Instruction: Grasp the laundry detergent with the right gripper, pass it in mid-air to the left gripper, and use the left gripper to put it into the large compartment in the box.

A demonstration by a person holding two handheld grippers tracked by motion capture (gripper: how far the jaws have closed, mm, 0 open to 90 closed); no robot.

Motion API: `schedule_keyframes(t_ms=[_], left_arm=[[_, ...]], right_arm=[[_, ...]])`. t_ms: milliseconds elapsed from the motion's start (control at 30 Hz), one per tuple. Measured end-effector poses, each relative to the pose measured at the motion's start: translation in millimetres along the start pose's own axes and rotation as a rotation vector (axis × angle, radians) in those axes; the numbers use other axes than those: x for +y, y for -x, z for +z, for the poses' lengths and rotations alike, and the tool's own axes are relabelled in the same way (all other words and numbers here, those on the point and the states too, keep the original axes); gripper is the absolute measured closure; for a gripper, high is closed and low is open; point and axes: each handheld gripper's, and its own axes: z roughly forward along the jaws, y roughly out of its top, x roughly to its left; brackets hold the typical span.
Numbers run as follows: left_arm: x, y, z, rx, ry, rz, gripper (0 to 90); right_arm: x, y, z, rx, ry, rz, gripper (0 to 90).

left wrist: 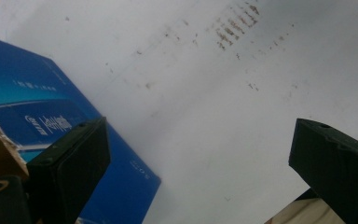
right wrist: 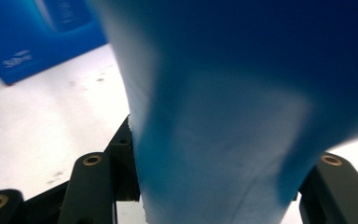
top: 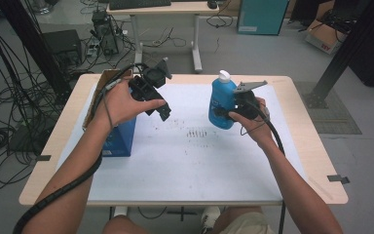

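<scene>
I note right gripper [top: 230,115] clenched on blue bottle [top: 222,103] — bottle upright, white cap at its 12 o'clock, held clear of white table sheet [top: 190,161], left gripper [top: 158,111] released, jaws wide and empty — blue box [top: 121,139] at its 7 o'clock.

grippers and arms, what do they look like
Both arms are bare, no sleeves. The left gripper and right gripper are black, with blocky fingers and brass-ringed screw holes. The right has a grey three-cornered plate on top. A black ribbed cable trails from each.
</scene>
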Motion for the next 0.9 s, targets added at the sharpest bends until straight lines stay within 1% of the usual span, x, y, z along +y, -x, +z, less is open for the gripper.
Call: schedule_keyframes(t_ms=[33,67,100,133,167,233,267,300,333,367,433,467,500,533,567,600,633,700,733,767,833,867,900], left_arm=[[-0.1,-0.2,-2.2,-0.008,-0.008,0.015,6.0],[-0.2,0.1,-4.2,-0.009,-0.016,0.039,5.9],[-0.4,0.6,-6.2,-0.007,-0.026,0.064,5.9],[-0.5,0.7,-7.9,-0.005,-0.034,0.074,5.9],[-1.1,0.8,-10.2,0.001,-0.035,0.101,5.8],[-1.3,0.4,-13.3,-0.005,-0.041,0.124,5.9],[-1.3,0.2,-15.1,-0.01,-0.041,0.134,5.9],[-1.3,0.3,-16.9,-0.009,-0.038,0.156,5.8],[-2.0,1.7,-19.9,-0.015,-0.034,0.186,5.8],[-2.0,1.7,-19.9,-0.015,-0.034,0.186,5.8],[-3.8,4.7,-23.3,-0.003,-0.03,0.226,5.8],[-5.8,7.4,-26.8,0.002,-0.028,0.26,5.9],[-5.8,7.4,-26.8,0.002,-0.028,0.26,6.1],[-6.7,8.4,-29.0,-0.001,-0.023,0.27,6.1],[-7.7,9.3,-31.8,-0.005,-0.01,0.276,6.1],[-8.8,10.2,-35.7,-0.01,-0.008,0.289,5.9],[-9.1,10.7,-37.5,-0.016,-0.01,0.295,5.8],[-8.5,11.4,-40.1,-0.018,-0.014,0.317,5.6],[-8.5,11.4,-40.1,-0.018,-0.014,0.317,5.6],[-7.9,11.9,-41.3,-0.017,-0.023,0.326,5.6],[-6.4,12.7,-42.9,-0.023,-0.026,0.342,5.7],[-5.6,13.1,-43.9,-0.028,-0.028,0.353,5.6],[-4.9,13.7,-44.9,-0.033,-0.029,0.355,5.6]], right_arm=[[1.6,-3.0,1.5,0.012,0.003,-0.011,42.3],[3.1,-6.0,2.9,0.029,-0.001,-0.02,42.3],[5.7,-12.1,6.0,0.064,-0.009,-0.049,42.3],[5.7,-12.1,6.0,0.064,-0.009,-0.049,42.3],[6.7,-16.0,7.4,0.081,-0.014,-0.058,42.2],[9.2,-27.8,10.2,0.125,-0.029,-0.1,42.2],[9.2,-27.8,10.2,0.125,-0.029,-0.1,42.2],[10.0,-31.4,11.3,0.138,-0.032,-0.116,42.3],[11.2,-37.9,13.3,0.163,-0.035,-0.126,42.2],[11.2,-37.9,13.3,0.163,-0.035,-0.126,42.2],[12.5,-45.2,17.2,0.204,-0.042,-0.146,42.2],[13.5,-51.6,21.7,0.24,-0.045,-0.158,42.2],[14.1,-56.2,25.1,0.263,-0.051,-0.168,42.2],[14.7,-60.0,28.4,0.285,-0.052,-0.181,42.2],[14.7,-60.0,28.4,0.285,-0.052,-0.181,42.2],[15.9,-67.4,33.6,0.316,-0.055,-0.187,42.2],[16.8,-72.8,36.8,0.335,-0.056,-0.185,42.2],[18.4,-79.7,42.6,0.373,-0.046,-0.208,42.2],[19.1,-82.9,45.1,0.39,-0.045,-0.22,42.2],[19.1,-82.9,45.1,0.39,-0.045,-0.22,42.2],[19.8,-90.2,49.6,0.42,-0.041,-0.242,42.2],[19.9,-96.7,54.1,0.441,-0.039,-0.259,42.2],[19.9,-96.7,54.1,0.441,-0.039,-0.259,42.2]])
